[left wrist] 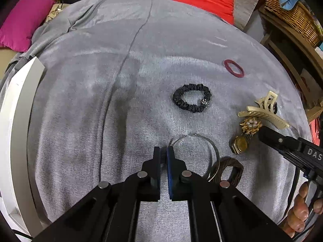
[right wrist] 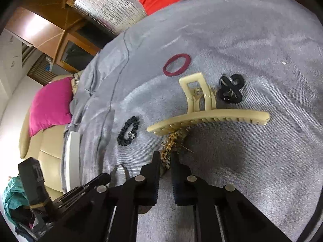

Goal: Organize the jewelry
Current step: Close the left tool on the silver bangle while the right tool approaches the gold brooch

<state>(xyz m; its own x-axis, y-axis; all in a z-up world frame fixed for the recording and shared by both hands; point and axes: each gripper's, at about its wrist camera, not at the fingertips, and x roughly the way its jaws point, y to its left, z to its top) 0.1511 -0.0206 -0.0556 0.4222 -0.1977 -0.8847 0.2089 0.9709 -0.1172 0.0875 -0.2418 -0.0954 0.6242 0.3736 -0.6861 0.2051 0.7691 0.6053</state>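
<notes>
On the grey cloth point(left wrist: 101, 100) a thin silver bangle point(left wrist: 217, 151) lies near me. My left gripper point(left wrist: 163, 153) is shut on its left rim. To the right sits a gold watch point(left wrist: 240, 145) beside a gold pearl brooch point(left wrist: 250, 125). My right gripper point(right wrist: 166, 158) is shut on the watch strap point(right wrist: 165, 164), just below the brooch point(right wrist: 171, 141). The left wrist view shows the same gripper point(left wrist: 260, 132) coming in from the right, with a person's fingers point(left wrist: 298, 211) on its handle.
A black scrunchie point(left wrist: 182, 102), a dark red hair ring point(left wrist: 228, 65), a cream claw clip point(right wrist: 212, 117), a small black clip point(right wrist: 230, 89) and a brown band point(left wrist: 232, 165) lie around. A white tray point(left wrist: 14, 111) stands left. A wicker basket point(left wrist: 292, 14) is far right.
</notes>
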